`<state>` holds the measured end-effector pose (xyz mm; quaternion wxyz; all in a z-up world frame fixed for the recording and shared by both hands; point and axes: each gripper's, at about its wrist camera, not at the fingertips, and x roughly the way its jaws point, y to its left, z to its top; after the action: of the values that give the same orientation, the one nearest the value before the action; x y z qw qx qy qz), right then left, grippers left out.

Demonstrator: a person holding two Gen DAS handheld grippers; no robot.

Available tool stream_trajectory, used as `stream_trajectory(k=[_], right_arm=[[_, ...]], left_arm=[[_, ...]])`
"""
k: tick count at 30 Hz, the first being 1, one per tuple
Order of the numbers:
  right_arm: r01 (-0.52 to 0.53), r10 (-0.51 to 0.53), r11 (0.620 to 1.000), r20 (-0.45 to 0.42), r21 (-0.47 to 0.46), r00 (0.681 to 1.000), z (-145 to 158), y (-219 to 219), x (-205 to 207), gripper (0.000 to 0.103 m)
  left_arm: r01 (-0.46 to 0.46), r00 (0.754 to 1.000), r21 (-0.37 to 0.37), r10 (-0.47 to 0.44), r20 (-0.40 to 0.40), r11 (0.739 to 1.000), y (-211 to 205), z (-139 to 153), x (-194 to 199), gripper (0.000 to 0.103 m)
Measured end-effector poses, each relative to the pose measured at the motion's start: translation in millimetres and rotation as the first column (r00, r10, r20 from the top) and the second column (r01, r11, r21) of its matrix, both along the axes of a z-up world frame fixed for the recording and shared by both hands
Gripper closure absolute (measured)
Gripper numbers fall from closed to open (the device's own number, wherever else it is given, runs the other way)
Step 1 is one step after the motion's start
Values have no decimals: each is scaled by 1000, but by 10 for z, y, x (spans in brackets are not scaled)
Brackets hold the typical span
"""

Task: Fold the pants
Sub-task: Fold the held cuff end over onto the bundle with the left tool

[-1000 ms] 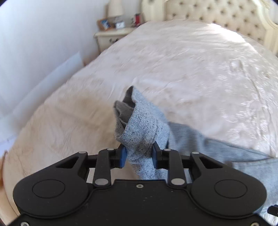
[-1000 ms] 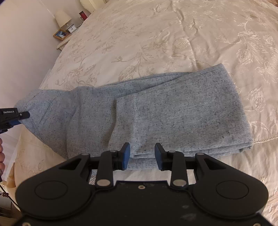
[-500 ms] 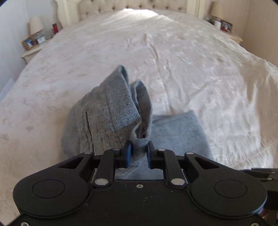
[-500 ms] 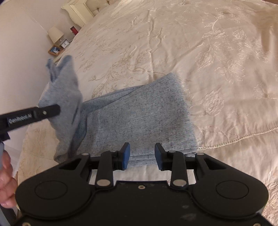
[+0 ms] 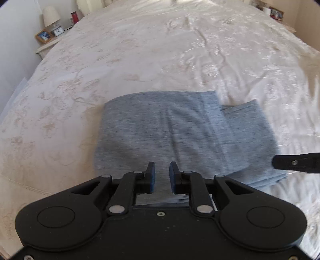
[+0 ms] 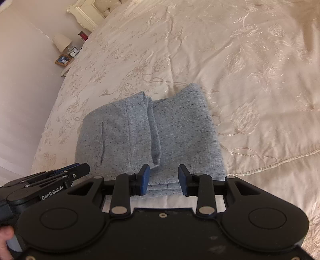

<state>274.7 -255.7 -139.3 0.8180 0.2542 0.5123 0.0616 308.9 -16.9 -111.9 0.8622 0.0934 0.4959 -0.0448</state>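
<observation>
The folded pants (image 5: 180, 136) lie low in the lower middle of the frame, on the bedspread (image 5: 180, 50). Above them and to both sides the cover stretches bare and open. At the upper left, a nightstand (image 5: 45, 47) crowded with a lamp (image 5: 51, 16) and a picture frame (image 5: 44, 36) blocks that corner.

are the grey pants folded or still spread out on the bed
Folded: the grey pants lie as a compact stack on the bed, waistband end laid over the legs.

Left wrist view motion-blurred; right gripper (image 5: 280, 163) cut off at 3 o'clock edge; pants (image 5: 180, 136) near hem behind gripper body
</observation>
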Motion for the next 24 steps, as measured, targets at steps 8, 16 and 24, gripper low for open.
stream_trajectory(k=[8, 16, 24], right_arm=[[-59, 59, 997, 0, -56, 998, -55, 370, 503, 67], [-118, 114, 987, -44, -113, 993, -308, 527, 941, 66], [-124, 119, 990, -79, -63, 990, -619, 423, 1112, 64]], left_arm=[[-39, 997, 43, 42, -65, 998, 505, -286, 350, 77], [74, 979, 107, -51, -197, 992, 402, -704, 414, 77], [23, 974, 32, -15, -224, 999, 513, -726, 466, 77]])
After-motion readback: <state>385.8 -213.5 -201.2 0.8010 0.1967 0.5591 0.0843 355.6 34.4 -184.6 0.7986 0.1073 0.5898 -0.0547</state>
